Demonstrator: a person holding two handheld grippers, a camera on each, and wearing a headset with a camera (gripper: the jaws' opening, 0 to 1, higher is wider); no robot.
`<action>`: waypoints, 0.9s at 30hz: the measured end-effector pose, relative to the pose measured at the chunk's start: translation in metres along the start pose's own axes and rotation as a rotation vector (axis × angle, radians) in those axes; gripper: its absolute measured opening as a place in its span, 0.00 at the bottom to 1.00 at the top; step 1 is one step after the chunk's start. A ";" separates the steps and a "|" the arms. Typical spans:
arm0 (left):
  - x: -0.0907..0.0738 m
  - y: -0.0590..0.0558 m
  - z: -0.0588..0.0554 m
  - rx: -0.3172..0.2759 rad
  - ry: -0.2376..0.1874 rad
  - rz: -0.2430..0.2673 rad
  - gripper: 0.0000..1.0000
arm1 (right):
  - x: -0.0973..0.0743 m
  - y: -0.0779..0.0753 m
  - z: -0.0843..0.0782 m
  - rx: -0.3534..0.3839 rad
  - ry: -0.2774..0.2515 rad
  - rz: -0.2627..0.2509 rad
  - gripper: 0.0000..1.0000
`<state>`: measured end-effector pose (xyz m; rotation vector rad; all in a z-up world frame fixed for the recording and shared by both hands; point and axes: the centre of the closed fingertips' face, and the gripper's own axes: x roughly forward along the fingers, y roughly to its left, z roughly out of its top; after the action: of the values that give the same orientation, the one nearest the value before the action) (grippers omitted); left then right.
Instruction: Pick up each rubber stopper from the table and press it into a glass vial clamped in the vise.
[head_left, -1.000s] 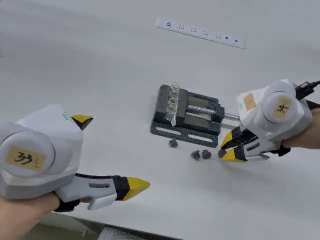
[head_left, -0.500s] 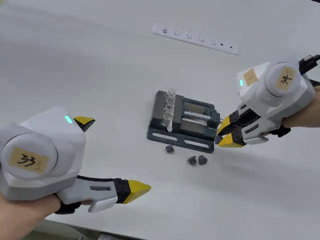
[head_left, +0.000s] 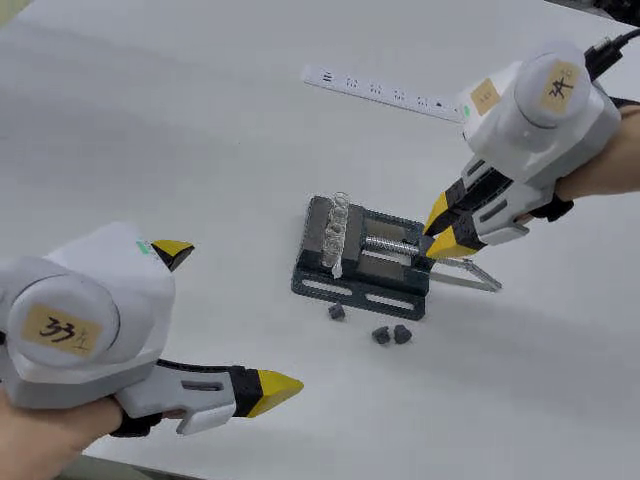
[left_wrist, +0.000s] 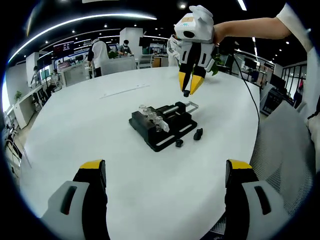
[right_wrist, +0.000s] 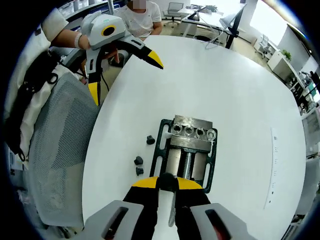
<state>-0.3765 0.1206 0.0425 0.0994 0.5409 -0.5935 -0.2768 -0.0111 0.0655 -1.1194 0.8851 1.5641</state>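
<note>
**Carrying a stopper to the vials.** The right claw (head_left: 437, 240) is closed on one dark rubber stopper (left_wrist: 186, 93), pinched at its yellow tips. It hangs above the screw end of the vise (head_left: 365, 262), on the side away from the glass vials (head_left: 336, 225). The vials stand in a row of four between the vise jaws, mouths up. In the right gripper view all four mouths look open, though the clear glass makes this hard to confirm. Three loose stoppers (head_left: 381, 335) lie on the counter (head_left: 200, 150) just in front of the vise base. The left claw (head_left: 225, 318) is spread wide and holds nothing, well apart from the vise on its near side.

**Technique (judged).** Bring the stopper over one vial mouth, upright and centred, then press straight down. A tilted stopper would likely skid off the rim or load the glass sideways. Taking an end vial first keeps the claw tips away from the neighbouring vials.

**Clearance.** Open counter surrounds the vise on all sides. The vise handle (head_left: 470, 277) juts out beside the screw end, under the right claw. A power strip (head_left: 380, 92) lies beyond the vise, well apart from it. The counter edge runs close beneath the left claw.
</note>
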 end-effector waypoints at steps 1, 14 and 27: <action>0.000 0.000 0.000 0.001 -0.003 -0.001 0.99 | -0.001 -0.002 0.002 -0.005 -0.001 0.000 0.07; 0.005 0.002 0.004 -0.003 -0.010 -0.008 0.99 | -0.017 -0.041 0.034 -0.036 -0.016 -0.026 0.07; 0.011 0.005 0.007 -0.001 -0.015 -0.015 0.99 | -0.001 -0.056 0.053 -0.049 -0.026 -0.008 0.07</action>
<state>-0.3626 0.1172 0.0427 0.0900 0.5279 -0.6084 -0.2356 0.0519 0.0815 -1.1341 0.8281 1.5980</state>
